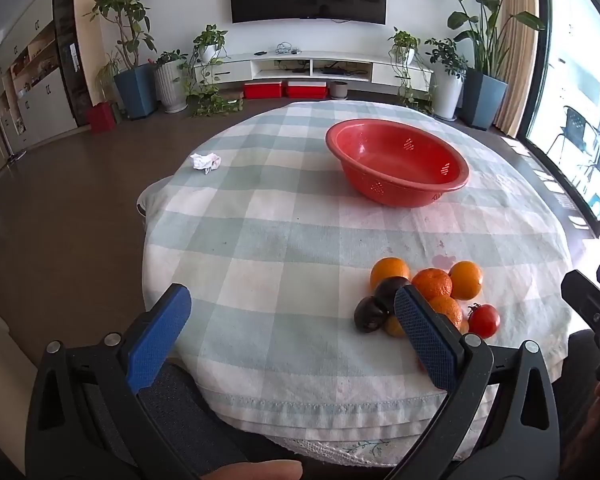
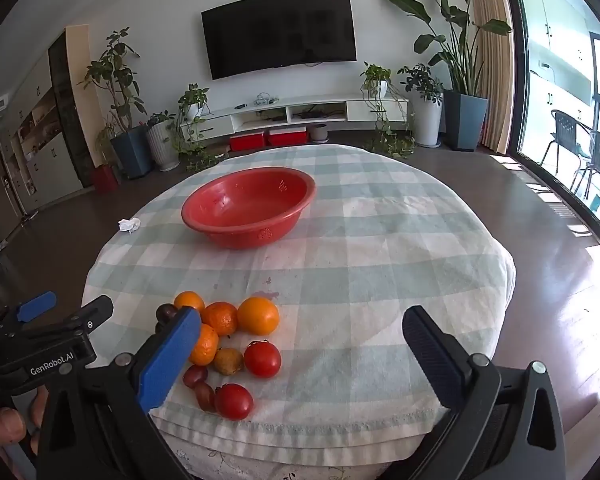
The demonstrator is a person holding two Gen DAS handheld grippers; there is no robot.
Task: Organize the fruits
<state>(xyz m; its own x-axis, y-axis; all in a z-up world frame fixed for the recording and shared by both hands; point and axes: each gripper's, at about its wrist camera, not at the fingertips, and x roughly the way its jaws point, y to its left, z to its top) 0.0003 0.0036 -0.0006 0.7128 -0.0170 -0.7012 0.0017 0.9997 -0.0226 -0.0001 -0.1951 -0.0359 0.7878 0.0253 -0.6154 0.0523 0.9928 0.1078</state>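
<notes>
Both tools wide apart, nothing between: left gripper (image 1: 292, 330), right gripper (image 2: 300, 350). Fruit pile (image 2: 228, 344) at near table edge, red bowl (image 2: 248, 212) well apart, empty. We judge oranges (image 2: 258, 315) firm, round, can roll; tomatoes (image 2: 262, 359) soft, so we squeeze gently across middle.

Glossy plastic bowl (image 2: 248, 212), matt cloth (image 2: 380, 264)

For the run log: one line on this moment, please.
left gripper open, empty | right gripper open, empty | fruit pile on tablecloth | red bowl empty
</notes>
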